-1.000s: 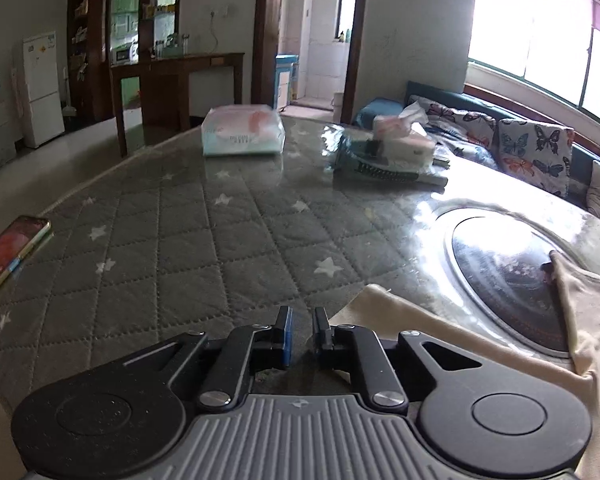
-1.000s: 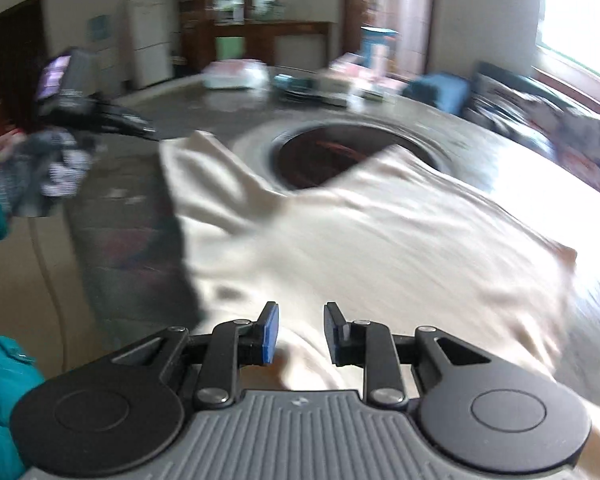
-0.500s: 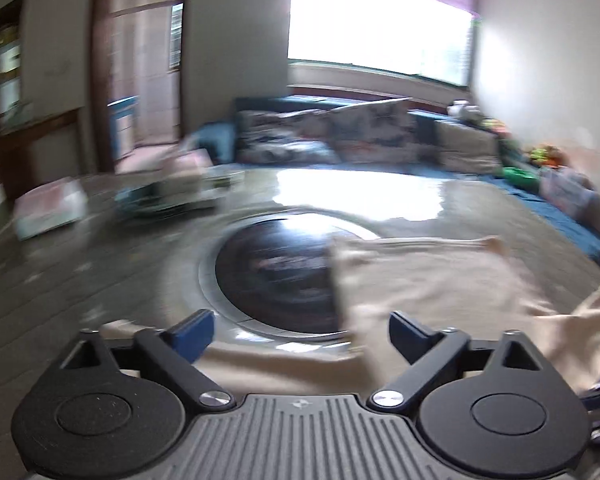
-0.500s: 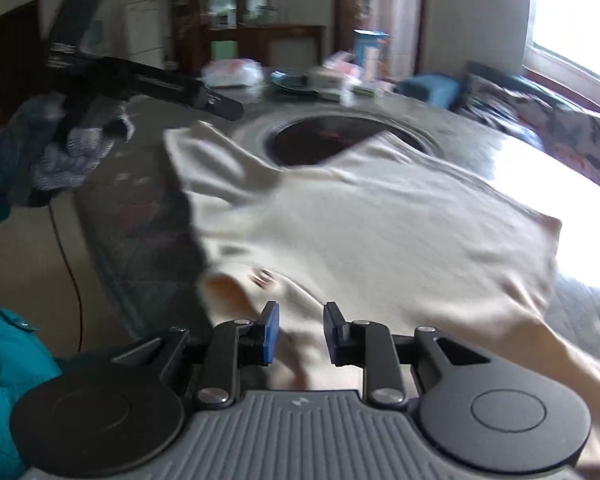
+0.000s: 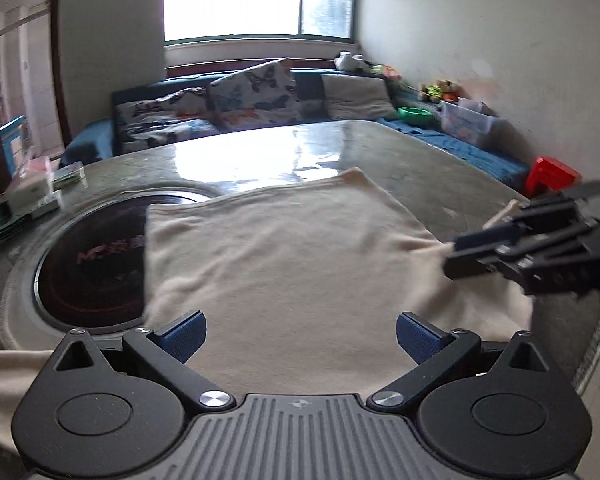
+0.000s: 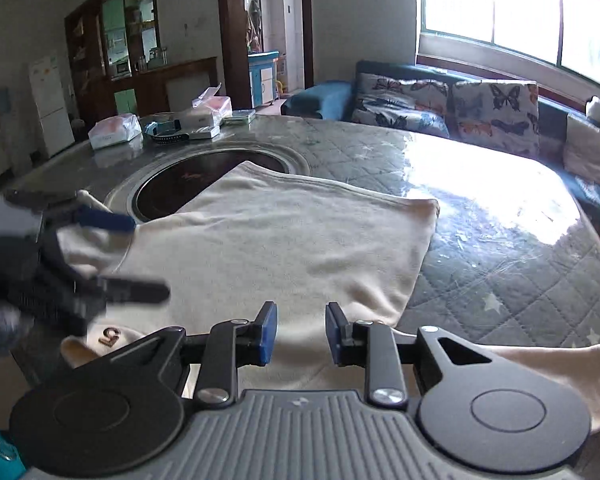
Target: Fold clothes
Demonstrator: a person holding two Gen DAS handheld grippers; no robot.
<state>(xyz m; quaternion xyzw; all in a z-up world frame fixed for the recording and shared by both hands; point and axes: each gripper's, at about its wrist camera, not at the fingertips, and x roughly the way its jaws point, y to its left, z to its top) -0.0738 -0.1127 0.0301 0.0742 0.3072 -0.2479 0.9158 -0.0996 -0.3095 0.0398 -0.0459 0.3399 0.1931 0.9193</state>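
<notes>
Garment: one cream knit top, spread flat on the desk, its far edge lying over part of the dark round inset in the desk top. A small brown mark shows on a cream fold near the desk's near edge in the right wrist view. One corner of the cloth points toward the bright window side; a strip of cream fabric also lies under the right claw's body at lower right.

Left claw: spread wide, blue pads far apart, nothing between them; it hovers low over the near edge of the garment. Seen from the right wrist view as a blurred dark shape at the left, its two fingers well apart above the cloth.

Right claw: fingers narrowly parted, a slim gap between the blue pads, cream cloth visible beyond that gap. From the left wrist view it appears at the right edge, blurred; cloth bunches up toward its tips, but whether it grips the fabric cannot be told.

Desk: grey quilted cover with pale stars under a glossy clear sheet. Far left corner carries a wrapped tissue pack and boxes.

Surroundings: sofa with butterfly-print cushions beyond the desk, below the window.
</notes>
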